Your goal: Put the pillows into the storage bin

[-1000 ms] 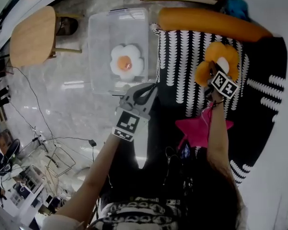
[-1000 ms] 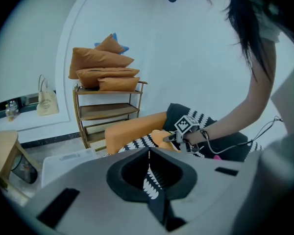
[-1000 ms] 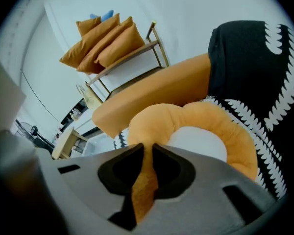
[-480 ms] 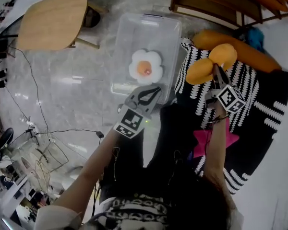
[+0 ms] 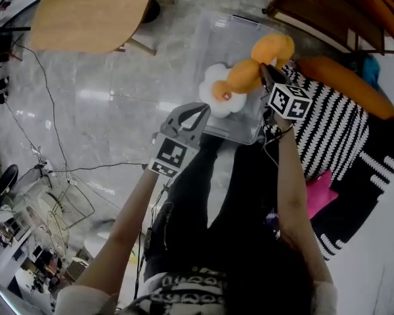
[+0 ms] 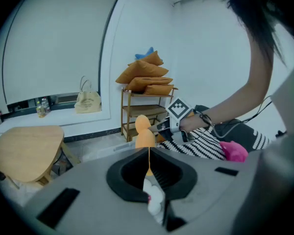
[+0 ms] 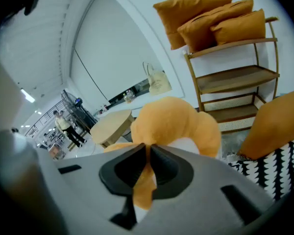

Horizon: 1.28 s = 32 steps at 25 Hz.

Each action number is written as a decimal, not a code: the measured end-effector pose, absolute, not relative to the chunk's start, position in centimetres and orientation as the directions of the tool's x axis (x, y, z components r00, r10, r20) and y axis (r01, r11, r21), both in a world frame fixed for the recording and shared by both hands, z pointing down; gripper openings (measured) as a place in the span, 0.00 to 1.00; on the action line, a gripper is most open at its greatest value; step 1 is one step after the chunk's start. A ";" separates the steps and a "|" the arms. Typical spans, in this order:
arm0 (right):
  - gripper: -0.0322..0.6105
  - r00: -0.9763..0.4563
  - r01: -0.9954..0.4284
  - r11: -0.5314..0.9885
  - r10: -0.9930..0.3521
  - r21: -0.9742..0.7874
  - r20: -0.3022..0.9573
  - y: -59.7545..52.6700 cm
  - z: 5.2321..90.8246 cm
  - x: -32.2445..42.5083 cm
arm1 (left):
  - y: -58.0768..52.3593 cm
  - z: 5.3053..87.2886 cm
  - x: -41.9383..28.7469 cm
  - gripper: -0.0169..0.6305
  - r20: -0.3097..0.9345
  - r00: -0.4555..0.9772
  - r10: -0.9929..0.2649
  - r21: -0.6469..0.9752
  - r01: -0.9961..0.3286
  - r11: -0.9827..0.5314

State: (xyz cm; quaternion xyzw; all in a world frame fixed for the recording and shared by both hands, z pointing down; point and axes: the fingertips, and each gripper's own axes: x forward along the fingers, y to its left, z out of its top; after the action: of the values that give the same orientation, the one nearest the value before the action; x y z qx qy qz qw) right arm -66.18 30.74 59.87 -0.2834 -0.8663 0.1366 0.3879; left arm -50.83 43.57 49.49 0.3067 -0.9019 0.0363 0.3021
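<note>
A clear storage bin (image 5: 230, 135) stands on the marble floor with a white flower pillow (image 5: 212, 84) inside it. Over the bin hangs an orange lobed pillow (image 5: 244, 76), and my right gripper (image 5: 265, 74) is shut on its fabric; those jaws have just been closing on it. In the right gripper view the orange pillow (image 7: 176, 121) bulges past the right gripper (image 7: 148, 148). My left gripper (image 5: 202, 109) hovers at the bin's near edge, shut and holding nothing. In the left gripper view the left gripper (image 6: 148, 153) points at the orange pillow (image 6: 144, 131).
A pink star pillow (image 5: 318, 192) and a long orange bolster (image 5: 345, 84) lie on the black-and-white rug (image 5: 335, 136) to the right. A wooden table (image 5: 92, 12) stands at the upper left. A shelf with orange cushions (image 7: 210, 18) is behind the bin. Cables (image 5: 52, 169) trail across the floor.
My right gripper has carried the orange pillow from above the patterned rug leftward to above the bin. My left gripper has stayed by the bin's near edge.
</note>
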 end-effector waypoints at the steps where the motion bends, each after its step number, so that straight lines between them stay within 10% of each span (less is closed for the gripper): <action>1: 0.11 -0.512 0.395 0.803 0.596 -0.446 0.619 32.1 61.1 -66.1 | 44.7 49.9 -50.7 0.04 0.571 -0.635 -0.521 0.122 -0.562 0.818; 17: 0.34 -0.450 0.389 0.826 0.557 -0.409 0.698 32.8 63.8 -61.6 | 44.0 51.9 -49.1 0.04 0.559 -0.548 -0.622 0.182 -0.651 0.737; 32: 0.34 -0.699 -0.168 0.852 0.252 -0.496 0.670 11.9 61.0 -44.3 | 29.9 50.1 -44.5 0.04 0.534 -0.289 -0.794 0.177 -0.881 0.440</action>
State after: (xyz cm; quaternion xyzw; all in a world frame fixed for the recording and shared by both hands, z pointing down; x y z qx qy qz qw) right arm -44.34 11.94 61.00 -0.0239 -0.8809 0.2708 0.3874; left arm -44.48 29.86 50.06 0.5238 -0.7993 0.0759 0.2846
